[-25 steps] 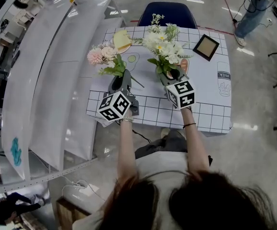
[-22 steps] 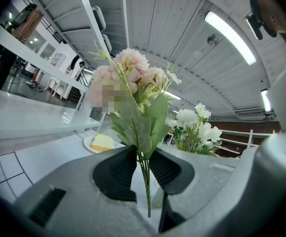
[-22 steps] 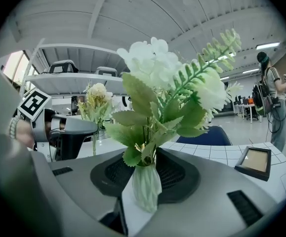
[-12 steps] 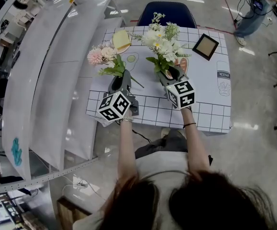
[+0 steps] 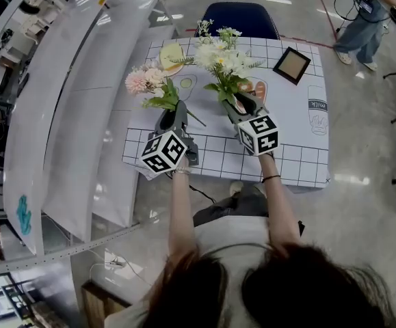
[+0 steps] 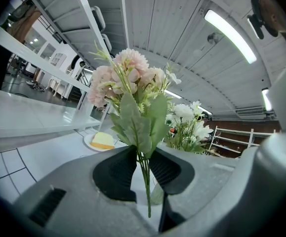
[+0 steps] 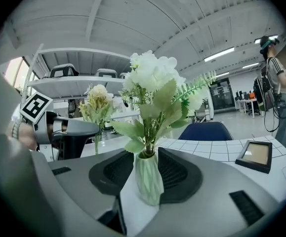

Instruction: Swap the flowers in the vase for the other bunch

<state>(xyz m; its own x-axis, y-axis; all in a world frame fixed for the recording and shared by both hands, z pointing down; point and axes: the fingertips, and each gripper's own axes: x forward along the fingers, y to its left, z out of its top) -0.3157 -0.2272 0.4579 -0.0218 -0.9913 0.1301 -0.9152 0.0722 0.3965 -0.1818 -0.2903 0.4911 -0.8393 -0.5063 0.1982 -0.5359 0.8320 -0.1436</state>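
Between opening jaws of the right gripper (image 5: 241, 106) stands the vase (image 7: 148, 181)

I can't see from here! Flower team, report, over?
Left gripper shut on pink bunch. Right gripper jaws opening around vase, white flowers inside. Nothing in the way.

A pale short-sleeved top (image 5: 228, 234), dark trousers (image 5: 225, 212), and a thin band (image 5: 271, 178) at each wrist. The left gripper (image 5: 171, 109) and right gripper (image 5: 241, 105) are grey, with black ribbed pads (image 6: 115, 174) and black-and-white marker cubes (image 5: 163, 152).
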